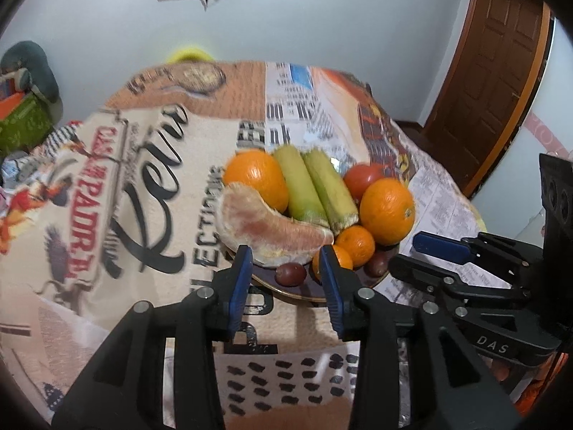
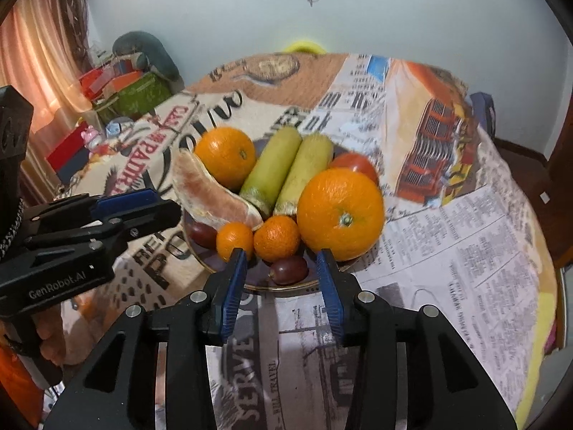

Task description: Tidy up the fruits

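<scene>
A dark plate holds the fruit: two large oranges, two green bananas, a peeled pomelo wedge, two small tangerines, a red tomato and dark grapes. My left gripper is open and empty, just before the pomelo wedge at the plate's near rim. My right gripper is open and empty, at the rim before the tangerines and a grape.
The plate stands on a round table under a printed newspaper-pattern cloth. The right gripper shows in the left wrist view, and the left gripper in the right wrist view. Boxes and clutter lie beyond the left edge, a brown door at right.
</scene>
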The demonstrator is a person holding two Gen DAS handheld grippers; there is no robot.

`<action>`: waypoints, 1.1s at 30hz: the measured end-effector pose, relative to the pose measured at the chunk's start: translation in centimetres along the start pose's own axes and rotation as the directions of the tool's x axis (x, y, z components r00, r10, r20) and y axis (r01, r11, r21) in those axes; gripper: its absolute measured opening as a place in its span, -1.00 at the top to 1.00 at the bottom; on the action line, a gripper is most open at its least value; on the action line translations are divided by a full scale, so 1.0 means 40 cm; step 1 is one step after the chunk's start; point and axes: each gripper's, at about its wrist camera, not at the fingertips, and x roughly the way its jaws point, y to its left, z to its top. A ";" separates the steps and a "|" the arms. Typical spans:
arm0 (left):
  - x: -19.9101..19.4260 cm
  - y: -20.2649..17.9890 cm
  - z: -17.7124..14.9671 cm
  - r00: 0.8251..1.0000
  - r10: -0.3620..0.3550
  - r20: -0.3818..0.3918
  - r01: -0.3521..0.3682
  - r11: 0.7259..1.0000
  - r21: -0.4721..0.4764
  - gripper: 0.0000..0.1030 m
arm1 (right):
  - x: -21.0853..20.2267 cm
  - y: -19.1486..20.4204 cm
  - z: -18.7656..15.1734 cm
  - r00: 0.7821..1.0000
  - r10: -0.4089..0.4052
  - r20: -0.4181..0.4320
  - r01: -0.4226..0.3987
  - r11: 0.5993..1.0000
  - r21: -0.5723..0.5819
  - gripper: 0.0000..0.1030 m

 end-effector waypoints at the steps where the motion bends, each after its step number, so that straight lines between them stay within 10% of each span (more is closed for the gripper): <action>1: -0.025 -0.002 0.005 1.000 0.005 0.022 -0.005 1.000 0.001 0.26 | -0.017 0.003 0.003 1.000 -0.002 0.014 0.002 1.000 -0.001 0.28; 10: -0.282 -0.036 0.047 0.970 0.041 0.240 -0.041 0.999 -0.005 0.26 | -0.253 0.049 0.049 0.972 -0.018 0.233 0.022 1.000 -0.015 0.28; 18: -0.542 -0.110 0.030 0.898 0.042 0.439 -0.066 0.997 0.040 0.24 | -0.484 0.125 0.039 0.895 -0.020 0.446 0.045 0.998 -0.045 0.27; 23: -0.650 -0.150 -0.003 0.848 0.049 0.528 -0.088 0.995 0.050 -0.18 | -0.577 0.162 0.014 0.844 -0.021 0.536 0.056 0.997 -0.049 0.10; 33: -0.733 -0.173 -0.044 0.812 0.052 0.582 -0.105 0.993 0.057 -0.62 | -0.624 0.186 -0.016 0.784 -0.078 0.616 0.110 0.994 -0.015 -0.55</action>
